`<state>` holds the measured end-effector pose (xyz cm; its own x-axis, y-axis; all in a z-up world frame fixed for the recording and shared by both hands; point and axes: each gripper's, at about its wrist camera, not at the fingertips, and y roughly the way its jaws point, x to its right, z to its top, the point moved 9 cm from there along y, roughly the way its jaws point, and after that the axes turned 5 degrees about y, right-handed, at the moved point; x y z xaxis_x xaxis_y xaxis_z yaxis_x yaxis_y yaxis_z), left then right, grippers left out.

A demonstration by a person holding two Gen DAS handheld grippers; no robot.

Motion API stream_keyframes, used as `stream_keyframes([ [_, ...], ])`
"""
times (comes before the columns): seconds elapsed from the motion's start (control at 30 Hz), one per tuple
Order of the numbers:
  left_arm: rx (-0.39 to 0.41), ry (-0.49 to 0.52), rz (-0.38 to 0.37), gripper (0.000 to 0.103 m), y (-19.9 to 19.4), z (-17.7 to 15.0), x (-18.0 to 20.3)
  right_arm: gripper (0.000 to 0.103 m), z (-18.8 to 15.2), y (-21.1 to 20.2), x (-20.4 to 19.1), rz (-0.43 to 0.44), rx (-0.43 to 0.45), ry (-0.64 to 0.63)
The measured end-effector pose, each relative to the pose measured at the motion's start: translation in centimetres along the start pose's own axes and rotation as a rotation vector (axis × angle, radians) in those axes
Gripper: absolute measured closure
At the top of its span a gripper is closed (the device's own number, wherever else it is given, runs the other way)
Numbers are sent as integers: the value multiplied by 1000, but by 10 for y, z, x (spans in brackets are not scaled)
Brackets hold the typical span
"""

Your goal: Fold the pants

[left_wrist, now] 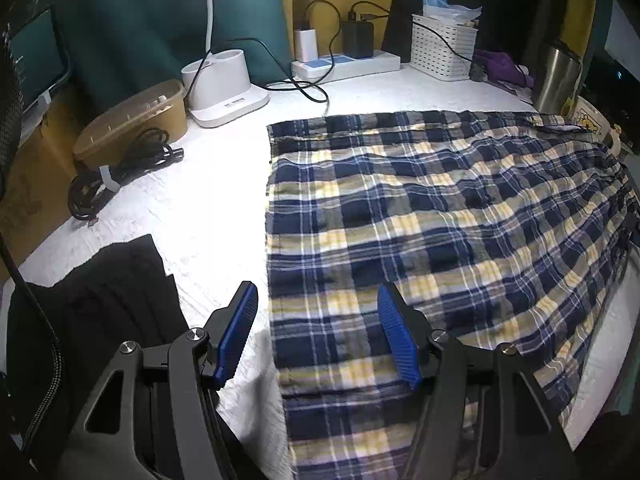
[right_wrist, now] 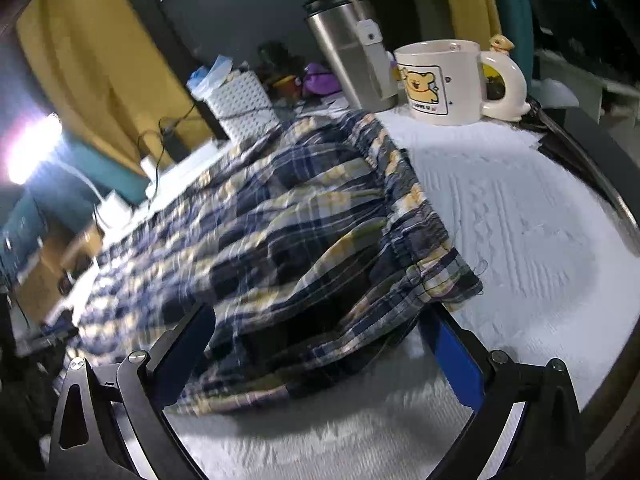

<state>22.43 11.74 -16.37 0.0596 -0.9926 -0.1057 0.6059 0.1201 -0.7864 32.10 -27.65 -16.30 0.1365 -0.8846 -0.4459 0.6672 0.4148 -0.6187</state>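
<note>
Blue, yellow and white plaid pants [left_wrist: 440,208] lie spread flat on a white textured cover [left_wrist: 208,200]. My left gripper [left_wrist: 317,288] hovers over their near left edge, open, one blue pad over the cover and the other over the cloth. In the right wrist view, the rumpled waistband end of the pants [right_wrist: 280,208] rises in loose folds on the cover [right_wrist: 520,220]. My right gripper [right_wrist: 318,312] stands wide open around the near corner of that end; its pads do not press the cloth. This view is motion-blurred.
A bear mug [right_wrist: 436,80] and steel tumbler [right_wrist: 344,52] stand behind the waistband. Along the back are a white basket [left_wrist: 444,46], power strip [left_wrist: 348,64] and white lamp base [left_wrist: 224,88]. At left: brown container [left_wrist: 132,120], black cable bundle [left_wrist: 116,172], black garment [left_wrist: 116,292].
</note>
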Motion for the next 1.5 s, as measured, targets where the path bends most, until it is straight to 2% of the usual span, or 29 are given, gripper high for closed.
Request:
stream_keyframes([
  [0.23,-5,-3,0,41,7,6,-6,0,8,-1,6,-6,19,66],
  [0.4,-11,-9,-17,41,14,6,-6,0,12,4,5,-35,72,84],
  [0.6,-10,-16,-20,41,18,10,-12,0,31,15,7,2,47,142],
  [0.83,-7,-31,-7,41,18,14,-20,1,49,23,19,-11,70,195],
  [0.93,-7,-35,-3,41,18,15,-22,10,55,30,19,-29,69,179],
  [1.0,-6,-37,-1,41,17,16,-22,32,57,34,22,-26,63,181],
  [1.03,-5,-37,-1,41,17,16,-21,32,58,34,24,-16,61,190],
  [1.17,-1,-28,-6,41,14,18,-15,32,59,29,29,20,62,223],
  [1.27,1,-13,-2,41,13,19,-11,32,63,17,34,-17,76,204],
  [1.33,3,-10,-1,41,12,20,-10,26,60,12,43,-72,66,195],
  [1.37,4,-10,-1,41,12,21,-10,17,58,12,46,-71,56,201],
  [1.5,5,-8,-4,41,15,24,-8,14,52,10,51,-53,58,206],
])
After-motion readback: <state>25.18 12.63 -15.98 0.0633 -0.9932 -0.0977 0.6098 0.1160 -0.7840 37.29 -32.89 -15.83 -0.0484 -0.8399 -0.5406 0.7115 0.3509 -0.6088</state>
